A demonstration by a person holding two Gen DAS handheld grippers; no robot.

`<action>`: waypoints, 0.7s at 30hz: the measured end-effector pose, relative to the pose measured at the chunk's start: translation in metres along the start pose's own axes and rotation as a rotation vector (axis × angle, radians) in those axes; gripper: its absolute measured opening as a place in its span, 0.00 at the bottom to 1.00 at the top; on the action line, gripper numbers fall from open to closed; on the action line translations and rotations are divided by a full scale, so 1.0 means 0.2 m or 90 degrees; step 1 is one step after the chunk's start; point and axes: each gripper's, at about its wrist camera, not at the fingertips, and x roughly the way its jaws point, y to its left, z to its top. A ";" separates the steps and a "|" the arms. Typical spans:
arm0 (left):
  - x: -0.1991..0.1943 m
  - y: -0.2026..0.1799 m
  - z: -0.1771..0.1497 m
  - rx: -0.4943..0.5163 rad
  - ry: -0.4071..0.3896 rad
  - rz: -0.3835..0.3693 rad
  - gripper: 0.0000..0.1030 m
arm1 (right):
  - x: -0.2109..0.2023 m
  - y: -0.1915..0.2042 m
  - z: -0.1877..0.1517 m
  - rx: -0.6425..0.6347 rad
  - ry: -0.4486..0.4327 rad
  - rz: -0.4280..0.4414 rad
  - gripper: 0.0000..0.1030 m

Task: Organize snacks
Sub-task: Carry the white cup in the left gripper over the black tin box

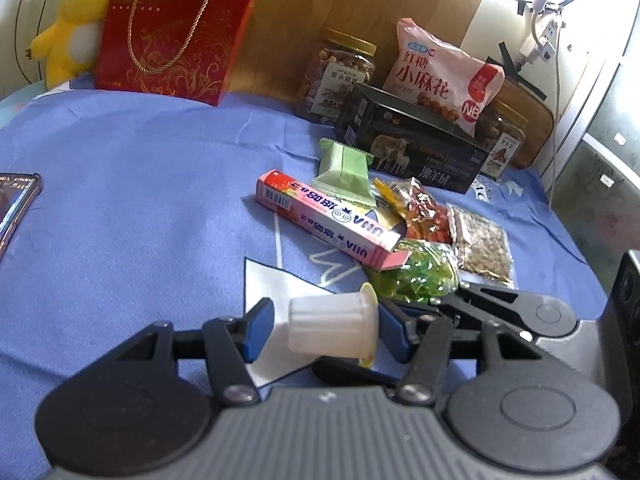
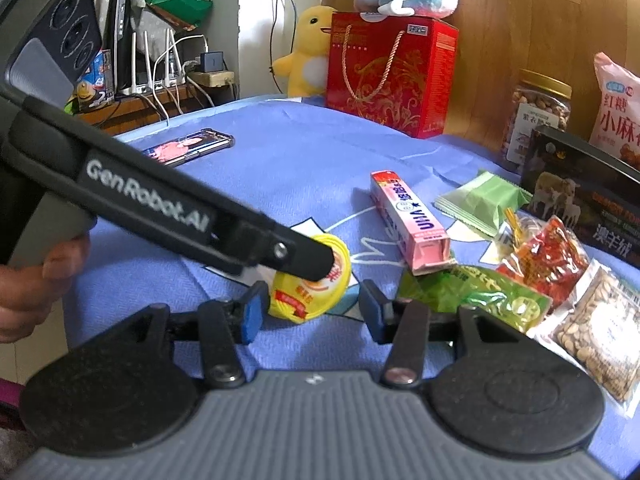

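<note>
The jelly cup (image 1: 332,326) lies on its side on the blue cloth (image 1: 140,184) (light, thin-walled, slick; best pinched across its ribbed wall). The left gripper (image 1: 326,330) brackets it, though whether it's pinching I cannot tell. The right gripper (image 2: 310,314) sits unclenched beside the cup's yellow lid (image 2: 310,290), both angled down.

The candy box (image 1: 329,220) lies mid-counter (image 1: 140,184). Behind it I see the wafer packet (image 1: 345,171); right of it, the seed pouch (image 1: 482,245); before it, the jelly cup (image 1: 332,327) between my left tool's (image 1: 326,330) pads.
</note>
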 end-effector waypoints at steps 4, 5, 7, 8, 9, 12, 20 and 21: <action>0.02 -0.01 -0.01 -0.002 0.017 0.004 0.47 | 0.02 0.01 0.01 -0.005 0.001 0.007 0.50; 0.03 -0.02 -0.01 0.003 0.016 0.008 0.45 | 0.02 0.02 0.01 -0.007 0.000 0.008 0.49; 0.03 -0.04 -0.02 0.016 0.018 0.023 0.45 | 0.01 0.02 0.01 -0.011 -0.003 0.007 0.47; 0.03 -0.05 -0.01 0.018 0.019 0.026 0.45 | 0.01 0.02 0.01 -0.011 -0.005 0.007 0.47; 0.02 -0.05 -0.01 0.019 0.021 0.028 0.45 | 0.01 0.02 0.00 -0.009 -0.007 0.007 0.47; 0.01 -0.09 0.00 0.031 0.018 0.032 0.45 | -0.03 0.01 0.00 0.001 -0.024 0.007 0.47; 0.03 -0.32 0.14 0.118 -0.002 0.028 0.45 | -0.16 -0.12 0.02 0.030 -0.086 -0.040 0.47; 0.06 -0.36 0.17 0.134 -0.004 0.024 0.45 | -0.17 -0.15 0.02 0.033 -0.091 -0.051 0.47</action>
